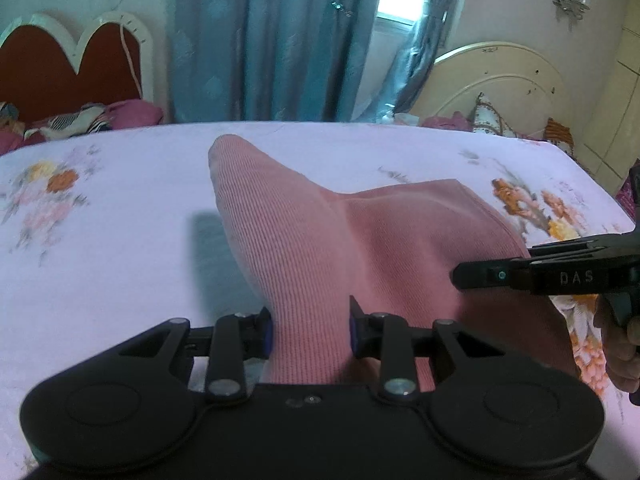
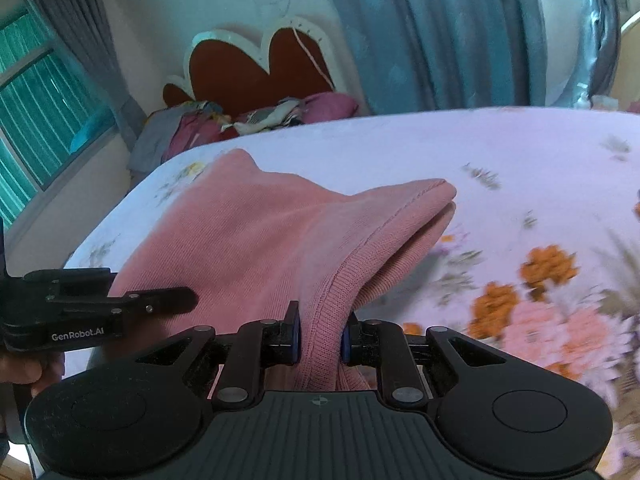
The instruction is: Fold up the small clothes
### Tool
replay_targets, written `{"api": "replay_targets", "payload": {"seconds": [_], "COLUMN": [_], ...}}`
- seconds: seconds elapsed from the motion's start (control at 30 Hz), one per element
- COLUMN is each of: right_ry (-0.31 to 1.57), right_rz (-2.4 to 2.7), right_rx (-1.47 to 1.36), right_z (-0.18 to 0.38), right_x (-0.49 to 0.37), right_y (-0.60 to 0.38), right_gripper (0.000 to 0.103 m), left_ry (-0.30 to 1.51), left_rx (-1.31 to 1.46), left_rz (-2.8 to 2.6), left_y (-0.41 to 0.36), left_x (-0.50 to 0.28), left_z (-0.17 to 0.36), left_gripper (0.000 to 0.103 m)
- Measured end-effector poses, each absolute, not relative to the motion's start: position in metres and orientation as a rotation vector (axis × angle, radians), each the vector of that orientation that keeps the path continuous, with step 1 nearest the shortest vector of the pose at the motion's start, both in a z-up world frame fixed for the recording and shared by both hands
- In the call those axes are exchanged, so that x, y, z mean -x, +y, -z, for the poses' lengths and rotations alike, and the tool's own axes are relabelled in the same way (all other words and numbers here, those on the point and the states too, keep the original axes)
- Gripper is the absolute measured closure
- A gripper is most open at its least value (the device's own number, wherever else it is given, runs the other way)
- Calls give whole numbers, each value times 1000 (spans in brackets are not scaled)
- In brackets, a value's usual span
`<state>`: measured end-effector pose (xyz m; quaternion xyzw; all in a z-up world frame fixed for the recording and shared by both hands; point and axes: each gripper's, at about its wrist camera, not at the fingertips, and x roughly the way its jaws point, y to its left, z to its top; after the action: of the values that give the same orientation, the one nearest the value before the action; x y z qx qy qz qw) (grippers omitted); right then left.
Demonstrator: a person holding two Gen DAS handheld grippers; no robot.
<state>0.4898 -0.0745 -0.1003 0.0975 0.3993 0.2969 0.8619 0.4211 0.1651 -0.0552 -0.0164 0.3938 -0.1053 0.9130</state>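
Left gripper (image 1: 310,330): clamped on a bunched fold of the pink knit garment (image 1: 360,240), blue pads pressing the fabric from both sides. Garment: lifted at the near edge between the two tools, far portion draped down onto the floral bedsheet (image 1: 100,240), one pointed end raised toward the teal curtain (image 1: 280,40). Right gripper (image 2: 320,338): clamped on the ribbed hem of the same garment, hem running up from between the pads. Red headboard (image 2: 256,80) behind the bed.
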Motion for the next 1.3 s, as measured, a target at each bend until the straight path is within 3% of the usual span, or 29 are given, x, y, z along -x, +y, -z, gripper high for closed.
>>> {"api": "replay_targets", "payload": {"seconds": [0.13, 0.2, 0.27, 0.4, 0.43, 0.47, 0.53, 0.6, 0.63, 0.67, 0.7, 0.73, 0.77, 1.0, 1.07, 1.3], "right_ry": [883, 923, 998, 1014, 1017, 1019, 1032, 1002, 963, 921, 878, 845, 831, 901, 916, 932], "right_rz": [-626, -604, -575, -566, -564, -562, -557, -513, -499, -490, -471, -467, -474, -494, -446, -435], "right_rx": [-225, -239, -269, -389, -380, -370, -350, -302, -285, -282, -272, -260, -247, -31, 27, -17], "right_z": [119, 137, 162, 188, 187, 186, 182, 170, 164, 155, 145, 139, 134, 156, 175, 171], "right_x": [-498, -506, -515, -522, -522, -524, -526, -525, -520, -518, -517, -520, -523, -559, -568, -574], "right_y": [-57, -55, -58, -75, -74, -73, -72, -77, -82, -88, -91, -91, -85, -25, -24, -25], "right_gripper": [85, 85, 85, 84, 83, 83, 66, 62, 62, 63, 70, 90, 97, 98, 103, 103], "left_ry": [845, 881, 888, 854, 854, 858, 850, 800, 775, 761, 741, 729, 734, 803, 815, 788], "left_rx": [72, 103, 185, 246, 230, 210, 173, 183, 202, 220, 220, 205, 186, 149, 200, 200], "left_rz": [208, 203, 192, 209, 211, 203, 170, 167, 174, 193, 201, 212, 225, 261, 261, 276], "left_y": [185, 196, 214, 222, 221, 221, 227, 238, 243, 247, 249, 245, 239, 221, 228, 230], "left_x": [-425, -429, -427, -424, -424, -424, -418, -409, -407, -409, -414, -421, -433, -471, -475, -467], "left_z": [78, 99, 122, 128, 126, 124, 118, 105, 98, 93, 87, 83, 81, 104, 112, 107], "left_gripper": [72, 65, 51, 50, 46, 34, 24, 36, 57, 69, 70, 71, 73, 76, 76, 80]}}
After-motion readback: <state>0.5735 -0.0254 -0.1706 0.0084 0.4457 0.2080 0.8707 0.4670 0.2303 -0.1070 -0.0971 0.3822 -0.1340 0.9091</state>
